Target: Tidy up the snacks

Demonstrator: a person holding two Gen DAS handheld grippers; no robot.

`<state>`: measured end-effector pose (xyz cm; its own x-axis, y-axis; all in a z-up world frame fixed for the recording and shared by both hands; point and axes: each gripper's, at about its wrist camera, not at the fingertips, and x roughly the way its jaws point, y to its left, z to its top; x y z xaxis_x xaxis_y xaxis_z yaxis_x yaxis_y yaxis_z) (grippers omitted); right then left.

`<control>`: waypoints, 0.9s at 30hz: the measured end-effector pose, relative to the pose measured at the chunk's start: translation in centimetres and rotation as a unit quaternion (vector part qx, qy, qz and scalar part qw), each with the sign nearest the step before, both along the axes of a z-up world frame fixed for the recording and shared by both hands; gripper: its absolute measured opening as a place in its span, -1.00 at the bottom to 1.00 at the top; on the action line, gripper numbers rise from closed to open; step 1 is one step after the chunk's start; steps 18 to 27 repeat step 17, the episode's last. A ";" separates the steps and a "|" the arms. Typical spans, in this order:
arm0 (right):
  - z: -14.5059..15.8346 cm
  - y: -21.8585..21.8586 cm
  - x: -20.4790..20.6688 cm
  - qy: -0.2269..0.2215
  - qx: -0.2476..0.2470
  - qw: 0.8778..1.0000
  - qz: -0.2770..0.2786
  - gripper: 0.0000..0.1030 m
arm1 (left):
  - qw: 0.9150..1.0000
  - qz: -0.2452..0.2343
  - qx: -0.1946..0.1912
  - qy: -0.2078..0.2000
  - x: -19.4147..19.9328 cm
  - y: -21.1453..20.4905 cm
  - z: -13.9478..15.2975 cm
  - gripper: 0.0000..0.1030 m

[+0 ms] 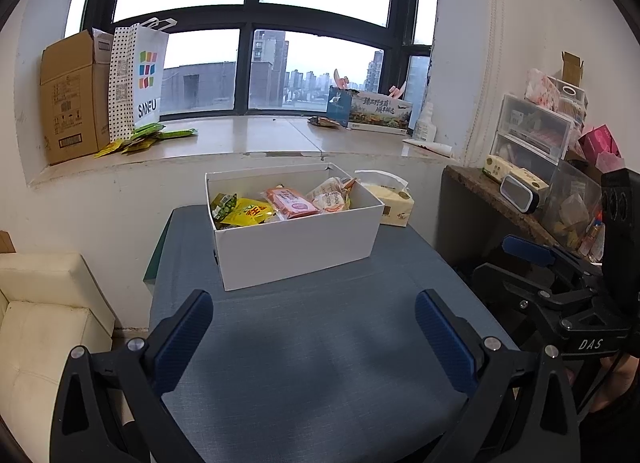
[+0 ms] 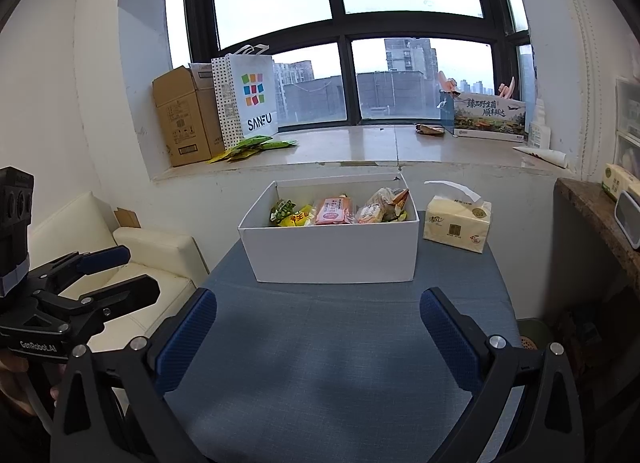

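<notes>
A white open box stands on the blue-grey table. Inside lie several snack packets: green and yellow ones at the left, a pink one in the middle, pale wrapped ones at the right. My left gripper is open and empty above the table, short of the box. My right gripper is also open and empty there. Each also shows in the other's view: the right gripper and the left gripper.
A tissue pack lies right of the box. The windowsill holds a cardboard box, a white shopping bag, green packets and a printed box. A cream sofa stands left, a cluttered shelf right.
</notes>
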<state>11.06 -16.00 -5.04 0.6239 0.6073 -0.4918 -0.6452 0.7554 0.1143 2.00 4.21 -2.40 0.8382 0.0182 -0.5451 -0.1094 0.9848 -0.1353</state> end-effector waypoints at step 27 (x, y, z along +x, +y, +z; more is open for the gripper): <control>0.1 0.0 0.1 0.001 -0.001 1.000 0.001 1.00 | 1.000 -0.009 -0.018 -0.010 -0.2 0.4 0.1 1.00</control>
